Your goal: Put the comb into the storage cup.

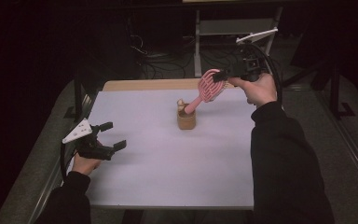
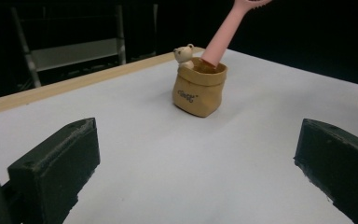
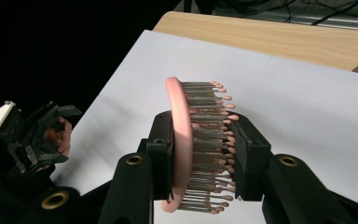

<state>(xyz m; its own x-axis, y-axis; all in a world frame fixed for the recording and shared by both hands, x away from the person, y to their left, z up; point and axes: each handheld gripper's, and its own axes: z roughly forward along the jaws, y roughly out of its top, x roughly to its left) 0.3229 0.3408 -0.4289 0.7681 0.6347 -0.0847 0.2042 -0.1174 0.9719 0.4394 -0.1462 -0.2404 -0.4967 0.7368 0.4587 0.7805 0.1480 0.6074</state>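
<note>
The right gripper [image 1: 220, 75] pinches the head of a pink hairbrush [image 1: 211, 85]: in the right gripper view one jaw presses the smooth back and the other the bristle tips [image 3: 223, 135]. The brush slants down from there, and its handle end sits inside the mouth of a small tan pouch [image 1: 186, 120] that stands upright on the white table [image 1: 168, 172]. A little bear figure [image 2: 184, 53] peeks over the pouch's rim, touching or just beside the handle; the view is too coarse to say which.

The pouch stands toward the far side of the table, near the bare wooden strip [image 1: 149, 84] along the far edge. On every other side of the pouch the white top lies bare out to its edges.

The left gripper [image 1: 107, 136] hovers well left of and nearer than the pouch, close to the table's left edge, its jaws spread wide with nothing between them.
</note>
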